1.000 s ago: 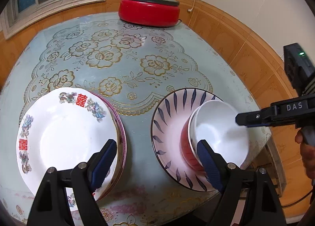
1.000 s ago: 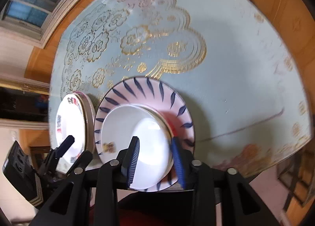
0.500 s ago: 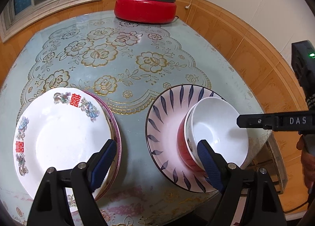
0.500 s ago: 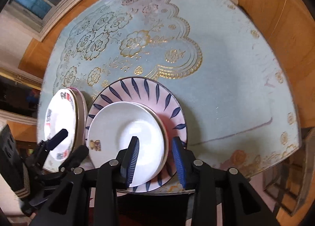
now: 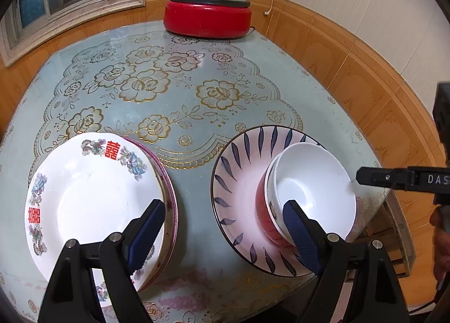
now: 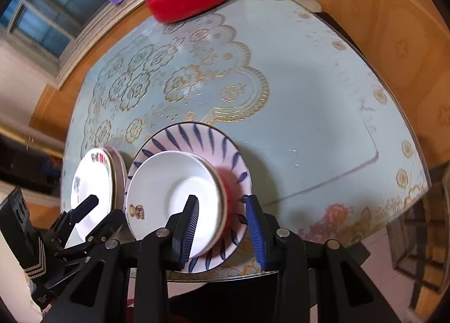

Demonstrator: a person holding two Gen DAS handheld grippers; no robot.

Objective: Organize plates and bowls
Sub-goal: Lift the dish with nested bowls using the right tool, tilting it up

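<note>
From the left wrist, the left claw hangs spread wide and empty over the table, one finger above the stack of white floral plates, the other in front of the white bowl. That bowl nests in a red bowl on the blue-leaf plate. An electric red pot stands at the far edge.

From the right wrist, the right claw straddles the near rim of the nested bowls, its fingers part-way apart; with the blur, it seems neither pad presses yet. The left claw shows beside the floral plates.
</note>
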